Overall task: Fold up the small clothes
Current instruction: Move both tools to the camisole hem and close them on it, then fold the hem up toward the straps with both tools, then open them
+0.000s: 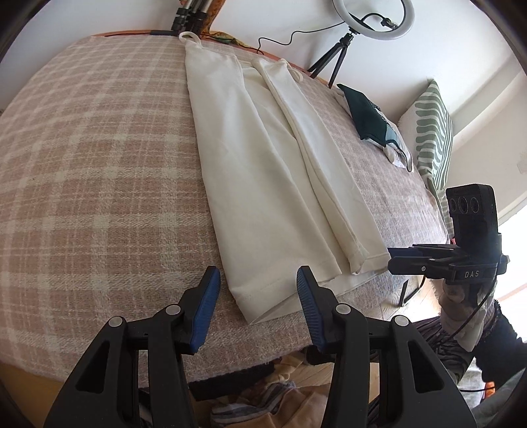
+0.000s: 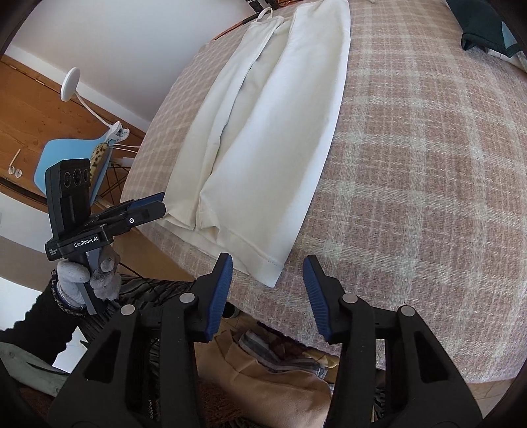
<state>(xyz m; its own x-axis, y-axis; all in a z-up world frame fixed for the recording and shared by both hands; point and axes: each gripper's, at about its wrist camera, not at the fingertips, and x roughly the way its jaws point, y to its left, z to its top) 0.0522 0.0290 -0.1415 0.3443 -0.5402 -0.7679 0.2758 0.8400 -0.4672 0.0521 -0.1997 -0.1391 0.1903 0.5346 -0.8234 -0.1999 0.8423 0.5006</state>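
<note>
A cream white garment (image 1: 263, 171) lies flat on the pink plaid bed cover (image 1: 98, 164), both long sides folded inward into a narrow strip, straps at the far end. It also shows in the right wrist view (image 2: 263, 131). My left gripper (image 1: 255, 280) is open and empty, just above the garment's near left corner. My right gripper (image 2: 268, 273) is open and empty, over the near right corner (image 2: 273, 280). The right gripper shows from the side in the left wrist view (image 1: 392, 258), and the left gripper in the right wrist view (image 2: 161, 204).
A folded dark green garment (image 1: 369, 115) lies at the far right of the bed beside a striped green pillow (image 1: 431, 131). A ring light on a tripod (image 1: 372, 19) stands behind the bed. Clothes are piled on the floor (image 2: 280, 378) below the bed's near edge. A blue chair (image 2: 69, 158) stands left.
</note>
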